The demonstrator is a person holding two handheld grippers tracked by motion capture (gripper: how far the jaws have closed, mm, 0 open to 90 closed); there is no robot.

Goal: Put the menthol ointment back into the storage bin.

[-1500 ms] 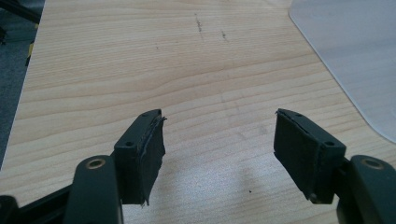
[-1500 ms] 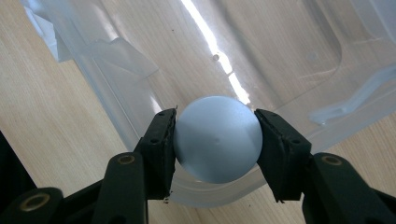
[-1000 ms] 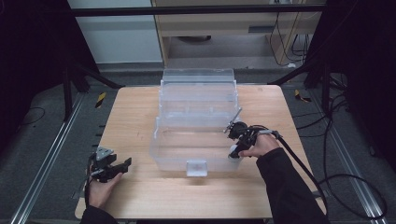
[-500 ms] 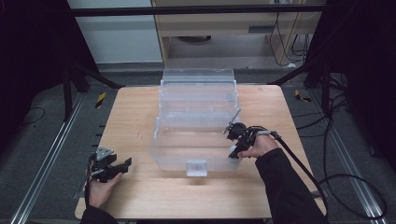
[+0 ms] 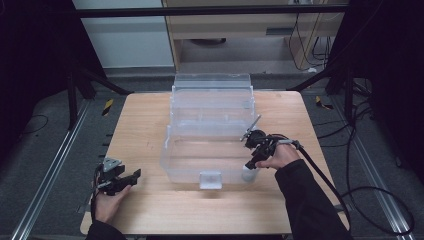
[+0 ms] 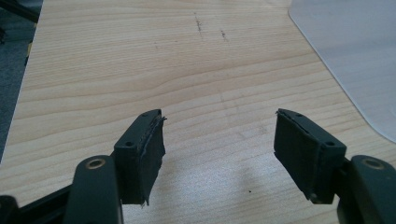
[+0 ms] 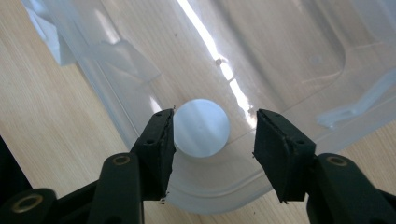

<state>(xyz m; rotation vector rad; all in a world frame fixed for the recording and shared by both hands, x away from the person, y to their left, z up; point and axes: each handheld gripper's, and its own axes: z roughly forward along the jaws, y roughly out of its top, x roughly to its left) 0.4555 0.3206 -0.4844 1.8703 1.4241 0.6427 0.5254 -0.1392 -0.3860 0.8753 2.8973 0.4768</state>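
A: Where's the right gripper (image 5: 248, 167) sitting?

B: At the near right corner of the clear plastic box (image 5: 210, 131), which stands open in the middle of the desk (image 5: 140, 125) with its lid tipped up at the back. The person's right hand (image 5: 282, 156) holds it from the right side.

A: And its fingers?

B: Spread. In the right gripper view a small round white cap (image 7: 201, 127) lies between them, against the box's rounded corner. The left finger (image 7: 159, 144) is touching it or just beside it; the other stands apart from it. I can't tell whether the cap sits inside the box wall or just outside it.

A: What about the other side?

B: The left gripper (image 5: 131, 177) rests low near the front left of the desk, held by the left hand (image 5: 107, 202), well apart from the box. Its fingers (image 6: 140, 154) are wide apart with only bare wood between them; the box's edge shows at the upper right of its view.
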